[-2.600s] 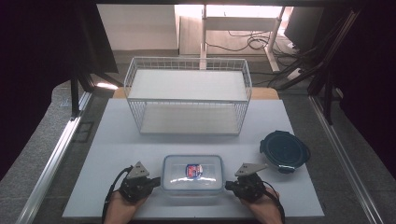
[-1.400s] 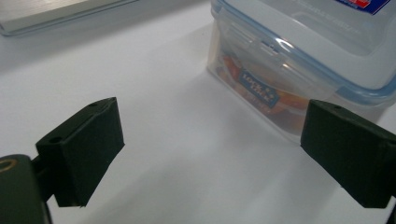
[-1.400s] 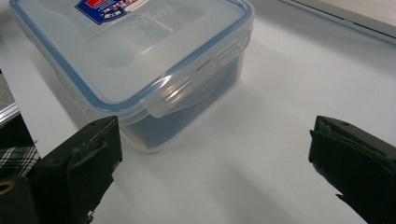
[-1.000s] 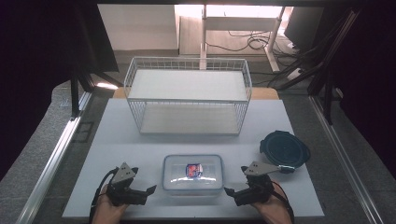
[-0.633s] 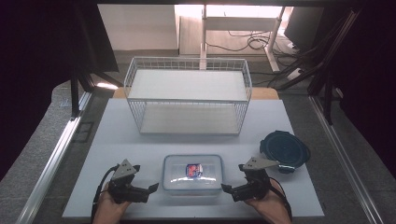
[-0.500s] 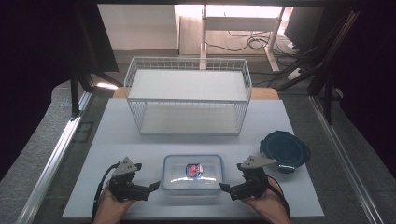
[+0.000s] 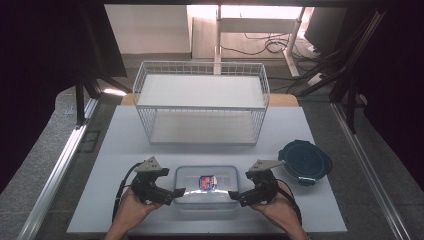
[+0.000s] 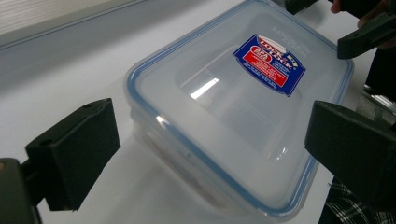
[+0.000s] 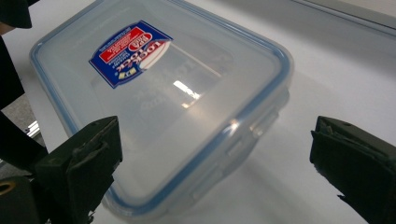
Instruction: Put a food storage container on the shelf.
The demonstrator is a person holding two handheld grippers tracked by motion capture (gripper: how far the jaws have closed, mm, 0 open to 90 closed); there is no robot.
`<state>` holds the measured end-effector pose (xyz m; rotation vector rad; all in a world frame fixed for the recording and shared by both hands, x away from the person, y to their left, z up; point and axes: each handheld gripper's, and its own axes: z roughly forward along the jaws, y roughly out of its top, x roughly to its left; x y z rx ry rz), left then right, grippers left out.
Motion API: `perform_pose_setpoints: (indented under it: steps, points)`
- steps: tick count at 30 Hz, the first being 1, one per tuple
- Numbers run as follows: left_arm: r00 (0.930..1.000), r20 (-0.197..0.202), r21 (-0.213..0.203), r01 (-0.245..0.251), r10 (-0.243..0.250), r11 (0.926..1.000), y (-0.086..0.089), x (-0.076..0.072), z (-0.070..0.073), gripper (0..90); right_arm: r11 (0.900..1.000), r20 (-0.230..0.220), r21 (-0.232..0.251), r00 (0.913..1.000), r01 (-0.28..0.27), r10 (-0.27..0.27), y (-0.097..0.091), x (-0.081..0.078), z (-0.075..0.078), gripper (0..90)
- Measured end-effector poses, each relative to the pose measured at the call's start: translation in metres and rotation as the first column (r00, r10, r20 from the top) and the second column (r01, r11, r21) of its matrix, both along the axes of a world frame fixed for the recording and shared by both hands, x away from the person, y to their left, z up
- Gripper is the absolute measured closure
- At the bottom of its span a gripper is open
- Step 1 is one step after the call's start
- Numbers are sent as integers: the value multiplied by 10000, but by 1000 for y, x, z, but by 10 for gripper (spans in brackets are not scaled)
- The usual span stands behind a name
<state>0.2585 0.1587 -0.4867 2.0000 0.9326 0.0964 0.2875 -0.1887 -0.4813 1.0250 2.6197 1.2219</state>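
- Two hand-held grippers flank one clear container: left hand-held gripper [image 7: 167, 192] at its left end, right hand-held gripper [image 7: 241, 195] at its right end, jaws on both spread wide with nothing clamped.
- Left gripper view: own jaws sit either side of the container's [image 8: 238, 107] near corner, not touching it; the other hand-held gripper's black tip shows at the upper right, past the far end.
- Right gripper view: jaws apart around the opposite corner of the container [image 9: 163, 98]; side latch tab on the lid visible here, unreadable from above.
- Both gripper views show the blue seal rim and the red-and-blue label [image 8: 275, 58] on the lid; high view gives the label only as a small spot.
- High view: container lies flat on the white counter [image 7: 125, 145], near the front edge, between the two hands.
- High view also gives the white wire basket [image 7: 202, 102] well behind the container, and a dark round lidded bowl [image 7: 305, 161] right of the right hand, apart from it.
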Motion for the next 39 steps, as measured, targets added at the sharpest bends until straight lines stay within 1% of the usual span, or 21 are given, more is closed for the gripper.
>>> perform_pose_setpoints:
  steps: [2, 5, 6, 9, 10, 12, 13, 15, 17, 20, 22, 24, 25, 27, 28, 29, 32, 35, 37, 38, 39]
  points:
    - [9998, -196, 20, -21, 21, 10000, -1, 3, -6, 23, 9999, -224, -115, 9997, -93, 90, 5, 2, -3, 19]
    - [9974, -712, -68, -105, 100, 9999, 1, 7, -20, 21, 9998, -646, 116, 9977, -178, 185, 7, 5, -6, 18]
    - [9952, -975, -439, -43, 0, 9990, 2, 8, -25, 9, 9996, -808, 231, 9966, -170, 188, 7, 6, -8, 17]
    - [9905, -1355, -861, 122, -238, 9962, 2, 9, -30, 6, 9986, -1499, 495, 9883, -202, 274, 5, 10, -12, 13]
    - [9876, -1520, -922, 255, -394, 9954, 0, 9, -32, 7, 9979, -1750, 612, 9840, -233, 337, 5, 11, -14, 12]
    - [9767, -1979, -1147, 611, -831, 9915, -6, 10, -36, 5, 9957, -2225, 866, 9736, -325, 511, 5, 13, -18, 19]
    - [9756, -2062, -1218, 504, -749, 9913, -6, 9, -37, 0, 9944, -2411, 989, 9686, -373, 603, 6, 13, -19, 16]
    - [9702, -2304, -1236, 472, -749, 9912, -5, 9, -36, 5, 9952, -2457, 926, 9679, -311, 531, 7, 12, -19, 26]
    - [9654, -2492, -1228, 465, -762, 9913, -2, 6, -33, 49, 9960, -2466, 860, 9680, -250, 456, 6, 11, -17, 59]
    - [9680, -2400, -1243, 442, -733, 9913, 4, -1, -29, 148, 9956, -2621, 940, 9646, -57, 303, 1, 9, -13, 143]
    - [9716, -2278, -1312, 350, -645, 9907, 8, -6, -26, 223, 9952, -2499, 963, 9675, -148, 385, -2, 6, -10, 197]
    - [9763, -2028, -1182, 527, -760, 9916, 10, -11, -22, 271, 9938, -2380, 1114, 9710, 51, 217, -7, 1, -6, 275]
    - [9778, -1988, -1319, 409, -668, 9904, 12, -13, -21, 308, 9922, -2307, 1239, 9728, 94, 196, -9, -2, -5, 313]
    - [9787, -1981, -1740, 184, -533, 9846, 18, -16, -20, 410, 9878, -2334, 1533, 9723, 277, 89, -15, -6, -2, 395]
    - [9794, -1948, -1915, 155, -535, 9814, 19, -18, -21, 437, 9863, -2328, 1613, 9725, 348, 38, -18, -8, -1, 428]
    - [9797, -1940, -1948, 125, -510, 9808, 20, -19, -21, 462, 9844, -2310, 1713, 9730, 390, 17, -19, -11, 0, 443]
    - [9827, -1822, -1898, -7, -345, 9818, 18, -22, -18, 471, 9839, -2416, 1711, 9703, 519, -91, -21, -15, 3, 478]
    - [9866, -1629, -2053, -338, -1, 9781, 18, -24, -17, 498, 9797, -2442, 1885, 9695, 678, -200, -23, -17, 4, 513]
    - [9920, -1251, -1763, -373, 152, 9836, 16, -24, -14, 509, 9809, -2097, 1836, 9774, 643, -248, -23, -19, 7, 521]
    - [9936, -1109, -1690, -406, 219, 9848, 15, -24, -14, 510, 9849, -1723, 1634, 9846, 568, -282, -20, -21, 9, 514]
    - [9940, -1063, -1730, -430, 248, 9840, 16, -24, -15, 510, 9874, -1462, 1478, 9886, 569, -351, -18, -21, 10, 508]
